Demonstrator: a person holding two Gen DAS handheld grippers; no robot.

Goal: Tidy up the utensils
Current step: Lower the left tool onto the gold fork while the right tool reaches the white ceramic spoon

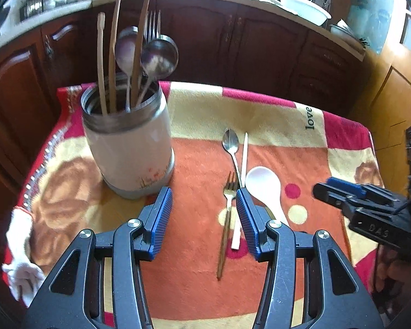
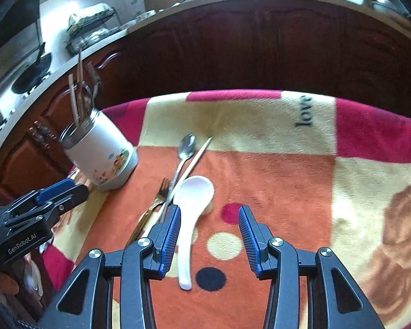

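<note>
Home kitchen: dark brown wooden cabinets along the far side under a pale countertop, a black wok on a stove far left, a wire dish rack, white plastic basin far right, bright window behind.

Four utensils lie loose on the blanket: one steel spoon, one white chopstick, one fork with a brown handle, and one white soup spoon. One holder stands on the same blanket. Inside it stand three wooden sticks, two steel ladles and one fork head. Two hand-held grippers show: the left hand-held gripper and the right hand-held gripper.
</note>
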